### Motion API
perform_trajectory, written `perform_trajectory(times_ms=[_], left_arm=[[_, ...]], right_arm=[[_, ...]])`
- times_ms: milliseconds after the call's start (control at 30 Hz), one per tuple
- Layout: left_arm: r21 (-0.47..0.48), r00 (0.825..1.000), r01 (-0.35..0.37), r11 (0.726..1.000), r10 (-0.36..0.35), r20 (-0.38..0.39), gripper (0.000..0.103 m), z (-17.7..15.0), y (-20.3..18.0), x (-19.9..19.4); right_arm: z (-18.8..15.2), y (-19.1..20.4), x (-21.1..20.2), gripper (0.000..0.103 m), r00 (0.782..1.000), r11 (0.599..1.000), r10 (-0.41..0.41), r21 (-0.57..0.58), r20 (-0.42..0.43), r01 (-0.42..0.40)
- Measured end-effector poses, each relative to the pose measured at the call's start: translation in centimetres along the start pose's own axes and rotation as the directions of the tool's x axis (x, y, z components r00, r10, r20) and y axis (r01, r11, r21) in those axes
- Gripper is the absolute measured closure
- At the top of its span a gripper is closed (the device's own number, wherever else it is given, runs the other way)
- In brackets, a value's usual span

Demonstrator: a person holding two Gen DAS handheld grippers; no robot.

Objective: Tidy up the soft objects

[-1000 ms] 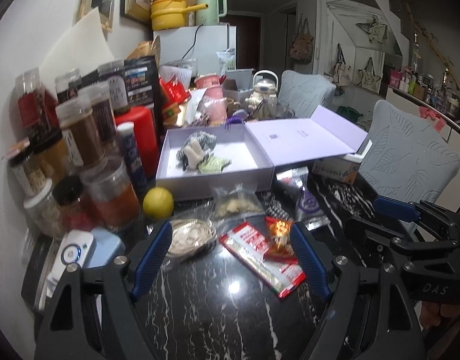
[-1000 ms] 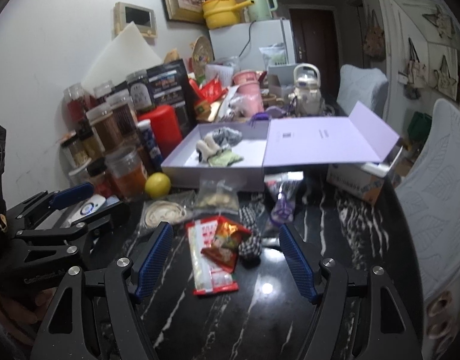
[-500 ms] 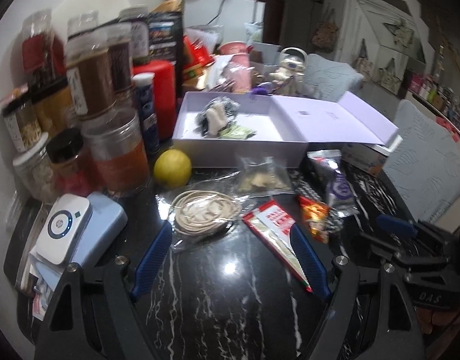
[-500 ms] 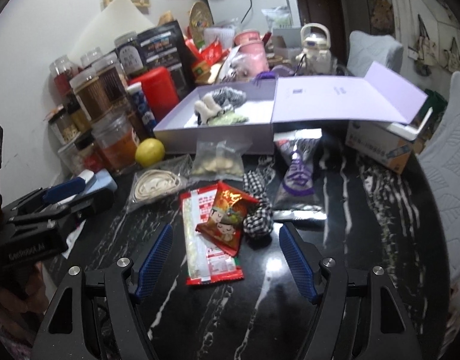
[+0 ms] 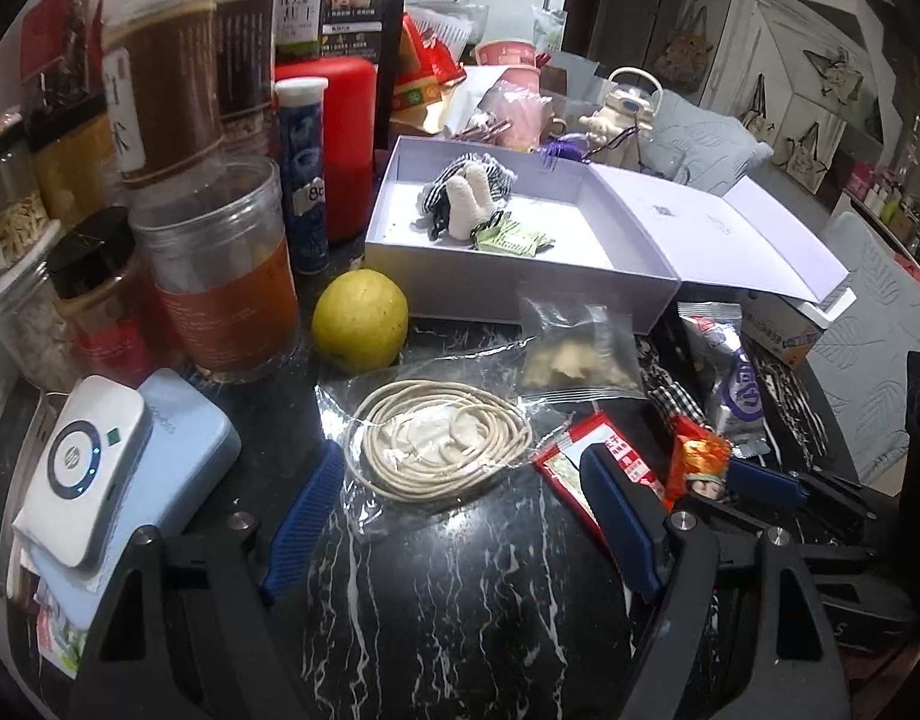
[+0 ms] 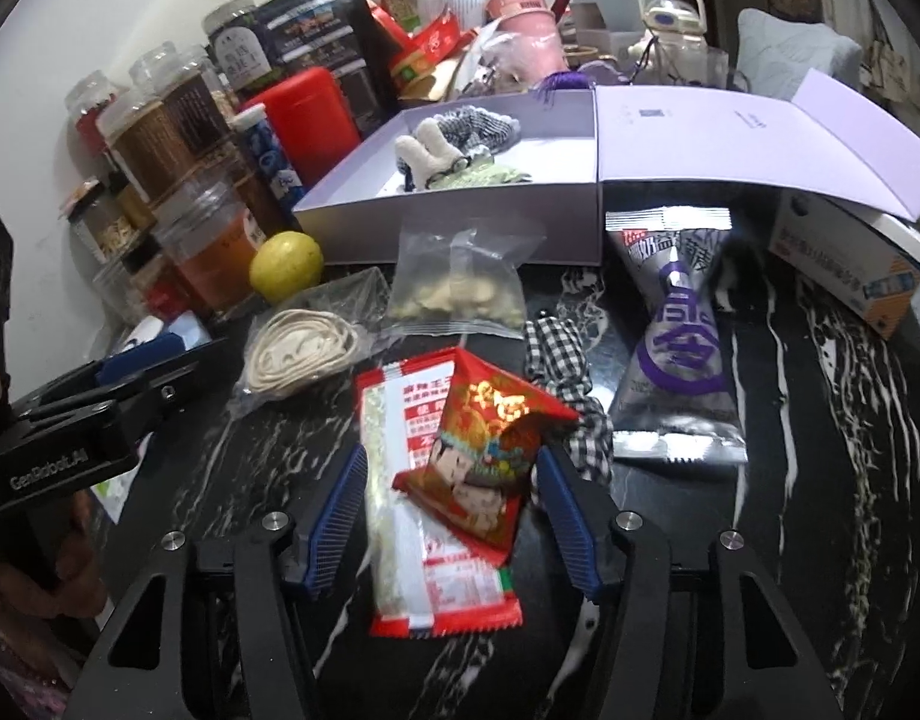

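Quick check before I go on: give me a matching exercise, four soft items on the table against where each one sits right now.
Things:
1. red snack packet
2. coiled cord in a clear bag
3. plush toy
4. silver and purple pouch

Places:
A. inside the open lilac box
B. between the closing jaws of the right gripper
C. ahead of the left gripper, near the lemon
D. on the black table, below the box's open lid

Pairs: 1-B, 2-C, 3-A, 4-D

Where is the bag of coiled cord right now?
In the left wrist view, the bag of coiled cord lies on the black marble table just ahead of the left gripper, below the lemon and left of the red packet.
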State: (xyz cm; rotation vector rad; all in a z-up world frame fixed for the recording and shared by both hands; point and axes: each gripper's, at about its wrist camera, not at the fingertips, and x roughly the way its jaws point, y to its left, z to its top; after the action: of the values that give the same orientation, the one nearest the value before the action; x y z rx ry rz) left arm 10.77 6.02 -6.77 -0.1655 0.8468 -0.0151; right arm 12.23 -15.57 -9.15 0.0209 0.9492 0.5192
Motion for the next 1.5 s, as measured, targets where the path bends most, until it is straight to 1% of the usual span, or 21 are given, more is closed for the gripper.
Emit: perform_trajectory(times_ms=[200,233,267,300,333,367,433,500,633,700,733,767,800,833,900,933,1133,1333,1500], left_arm=[[-0.046,0.999,0.029,0.999,-0.031,-0.039,0.022,0.8,0.7,2.0],[-0.050,0.998,0.034,0.998,-0.036,-0.043,0.022,0.8,0.7,2.2],[-0.052,0.998,0.036,0.998,-0.038,-0.047,0.022,0.9,0.7,2.4],[-0.051,0.998,0.032,0.998,-0.034,-0.049,0.022,1.0,0.6,2.6],[-0.050,0.998,0.027,0.998,-0.030,-0.052,0.022,1.1,0.6,2.8],[-0.054,0.998,0.029,0.998,-0.032,-0.057,0.022,1.2,0.5,3.0],[-0.072,0.997,0.032,0.997,-0.037,-0.064,0.022,1.4,0.6,3.6],[-0.082,0.997,0.013,0.997,-0.019,-0.074,0.022,1.6,0.7,4.3],[-0.076,0.993,-0.035,0.997,0.026,-0.118,0.022,1.8,0.5,6.1],[-0.062,0.992,-0.043,0.997,0.035,-0.119,0.022,1.8,0.3,6.5],[-0.055,0.992,-0.051,0.997,0.044,-0.121,0.020,1.8,0.2,6.6],[-0.047,0.990,-0.063,0.997,0.057,-0.126,0.011,1.8,0.1,6.8],[-0.033,0.986,-0.096,0.995,0.090,-0.142,0.004,1.7,-0.1,7.2],[-0.026,0.982,-0.115,0.993,0.110,-0.157,0.000,1.6,-0.1,7.5],[-0.041,0.981,-0.097,0.994,0.088,-0.172,0.000,1.3,0.3,7.9],[-0.054,0.984,-0.089,0.995,0.079,-0.162,0.000,1.2,0.5,7.8],[-0.045,0.983,-0.097,0.994,0.088,-0.163,0.000,1.4,0.1,8.1],[-0.006,0.984,-0.092,0.996,0.090,-0.153,0.000,1.7,-0.6,8.5],[0.011,0.988,-0.083,0.997,0.083,-0.130,0.000,1.5,-0.6,8.2]], right_arm=[[0.9,-0.2,1.6,0.044,1.000,1.000,-0.019,-0.022,-0.022,0.019],[1.0,-0.1,1.8,0.047,0.999,0.999,-0.033,-0.036,-0.026,0.032],[1.1,-0.1,1.9,0.054,0.999,0.998,-0.045,-0.044,-0.029,0.043],[1.0,0.0,2.1,0.058,0.997,0.996,-0.064,-0.058,-0.033,0.062],[1.0,0.1,2.3,0.067,0.996,0.994,-0.083,-0.073,-0.039,0.080],[0.9,0.1,2.5,0.069,0.995,0.993,-0.092,-0.083,-0.046,0.088],[0.8,-0.2,2.5,0.069,0.996,0.994,-0.075,-0.079,-0.043,0.072],[0.7,-0.4,2.3,0.069,0.997,0.995,-0.065,-0.073,-0.046,0.061],[0.6,-0.6,2.2,0.069,0.998,0.997,-0.048,-0.057,-0.052,0.045],[0.5,-0.7,2.1,0.069,0.998,0.998,-0.041,-0.052,-0.055,0.039],[0.4,-0.8,2.1,0.069,0.998,0.998,-0.036,-0.045,-0.059,0.033],[0.3,-1.0,2.2,0.069,0.997,0.999,-0.030,-0.036,-0.065,0.028],[0.3,-1.1,2.2,0.069,0.997,0.999,-0.026,-0.029,-0.071,0.024],[0.2,-1.3,2.3,0.069,0.996,1.000,-0.022,-0.020,-0.081,0.021],[0.1,-1.4,2.3,0.069,0.997,1.000,-0.018,-0.023,-0.078,0.016],[0.2,-1.3,2.3,0.069,0.997,0.999,-0.020,-0.026,-0.081,0.018],[0.2,-1.2,2.3,0.069,0.997,0.999,-0.022,-0.028,-0.079,0.019],[-0.2,-1.4,2.0,0.069,0.999,1.000,-0.011,-0.008,-0.051,0.011],[-0.4,-1.5,1.9,0.069,0.999,1.000,-0.014,-0.015,-0.040,0.014]])
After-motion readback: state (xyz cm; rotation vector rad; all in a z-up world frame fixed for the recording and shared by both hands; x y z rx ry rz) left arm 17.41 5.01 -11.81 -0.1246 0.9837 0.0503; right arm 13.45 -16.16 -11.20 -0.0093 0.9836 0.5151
